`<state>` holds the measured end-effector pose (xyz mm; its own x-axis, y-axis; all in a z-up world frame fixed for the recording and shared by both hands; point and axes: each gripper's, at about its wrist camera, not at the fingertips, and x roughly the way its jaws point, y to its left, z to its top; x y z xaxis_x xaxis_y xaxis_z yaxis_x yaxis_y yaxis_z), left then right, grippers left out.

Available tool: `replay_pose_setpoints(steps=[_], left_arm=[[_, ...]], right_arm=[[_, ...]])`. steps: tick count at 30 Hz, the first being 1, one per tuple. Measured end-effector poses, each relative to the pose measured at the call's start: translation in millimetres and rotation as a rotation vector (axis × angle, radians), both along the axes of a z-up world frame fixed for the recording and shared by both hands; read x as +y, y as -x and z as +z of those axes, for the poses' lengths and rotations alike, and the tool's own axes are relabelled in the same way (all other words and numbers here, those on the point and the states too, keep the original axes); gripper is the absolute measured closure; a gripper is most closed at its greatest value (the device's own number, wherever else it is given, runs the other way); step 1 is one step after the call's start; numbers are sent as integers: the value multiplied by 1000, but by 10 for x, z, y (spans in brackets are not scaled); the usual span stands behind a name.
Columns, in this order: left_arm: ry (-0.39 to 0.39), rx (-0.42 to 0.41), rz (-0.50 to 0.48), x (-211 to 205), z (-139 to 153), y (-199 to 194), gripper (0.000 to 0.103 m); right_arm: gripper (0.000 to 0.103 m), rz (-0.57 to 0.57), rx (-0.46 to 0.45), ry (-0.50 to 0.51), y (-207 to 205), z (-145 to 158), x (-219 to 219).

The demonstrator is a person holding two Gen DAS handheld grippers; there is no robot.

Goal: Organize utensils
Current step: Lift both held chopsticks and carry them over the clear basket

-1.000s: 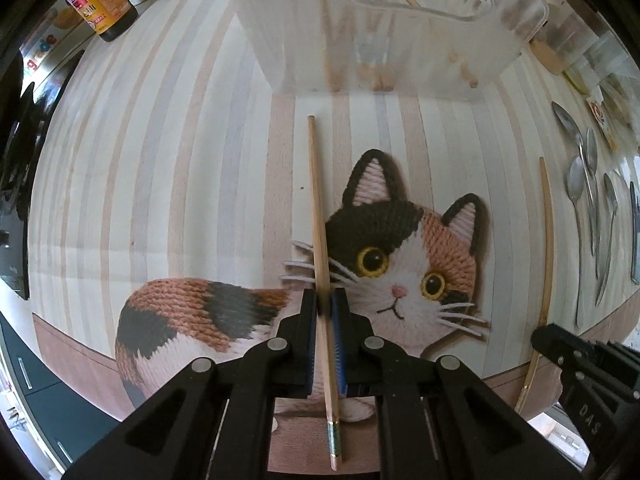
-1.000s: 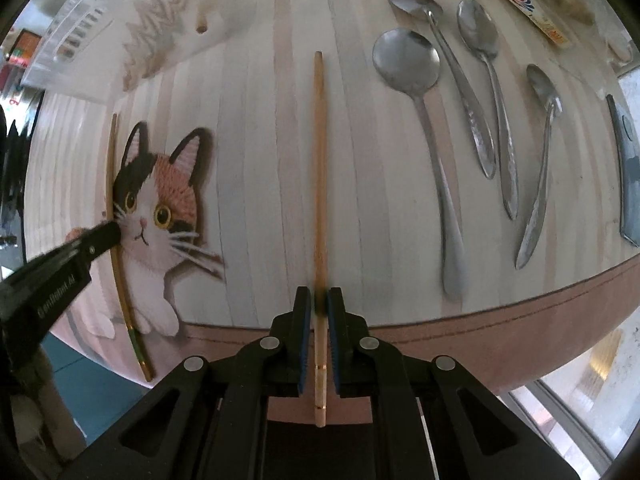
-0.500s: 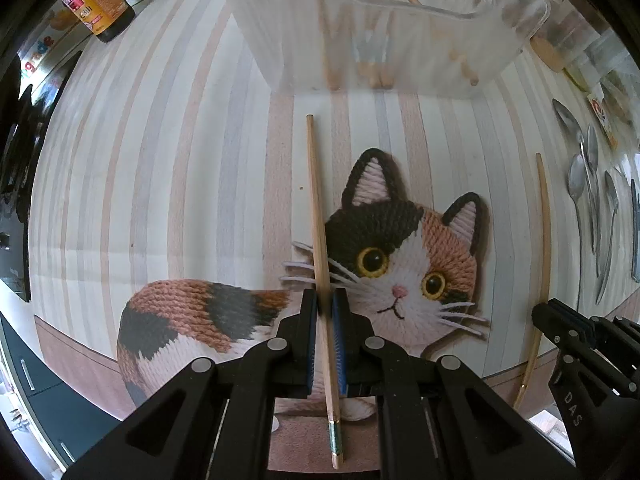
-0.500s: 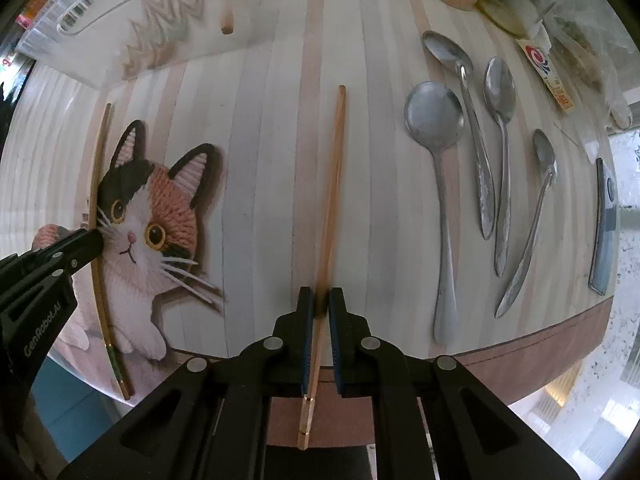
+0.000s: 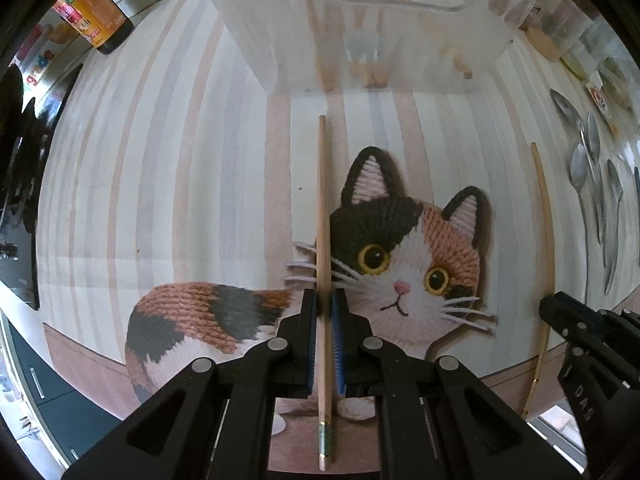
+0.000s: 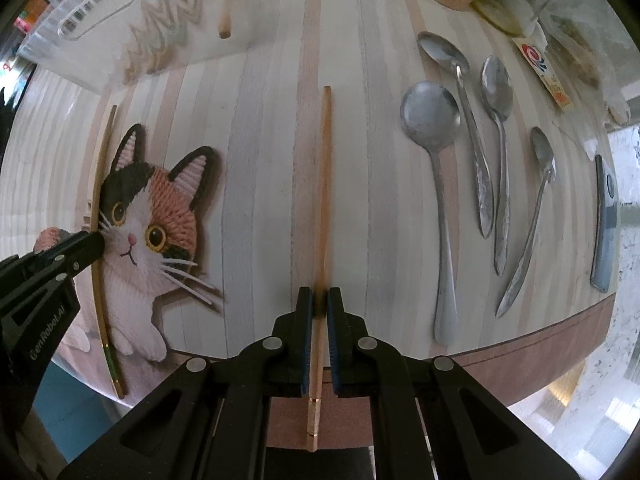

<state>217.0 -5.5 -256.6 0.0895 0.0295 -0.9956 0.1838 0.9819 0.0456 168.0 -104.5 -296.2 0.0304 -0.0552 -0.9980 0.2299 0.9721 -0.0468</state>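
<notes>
Left gripper: closed on a chopstick, blue pads pinching the shaft near its banded end; the shaft runs straight ahead from the jaws and its butt sticks out behind them.
Left chopstick: lies along the mat, its far tip just short of the bin ahead; it crosses the whiskers of the printed cat.
Bottle: far ahead and to the left of the left gripper, at the mat's edge.
Bin: clear plastic, straight ahead of the left gripper; several wooden sticks show through its wall, and how many I cannot tell.
Cat: printed on the mat, just right of the left gripper's jaws and well left of the right gripper's.
Right gripper: closed on a second chopstick, pads pinching it near the butt end; the shaft points straight ahead, and whether it touches the mat I cannot tell.
Spoons: four metal ones, to the right of the right gripper, lying side by side on the mat with bowls pointing away, well apart from the held chopstick.
Dark flat item: beyond the spoons, farthest right; what it is I cannot tell.
Clutter: jars and packets far ahead and right of the right gripper, blurred.
</notes>
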Motion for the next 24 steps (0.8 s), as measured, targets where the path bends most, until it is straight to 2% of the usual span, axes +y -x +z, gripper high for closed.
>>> replay_pose_setpoints(steps=[5, 11, 17, 24], left_arm=[[-9, -30, 2, 52, 130, 58, 98], [-23, -85, 35, 235, 372, 109, 98], [-29, -145, 115, 531, 657, 111, 98], [-5, -243, 199, 829, 1180, 6, 98]], right_arm=[[96, -44, -12, -44, 76, 59, -73], [96, -44, -52, -72, 88, 242, -117], [96, -37, -104, -101, 30, 541, -127], [96, -5, -189, -139, -98, 1005, -126]])
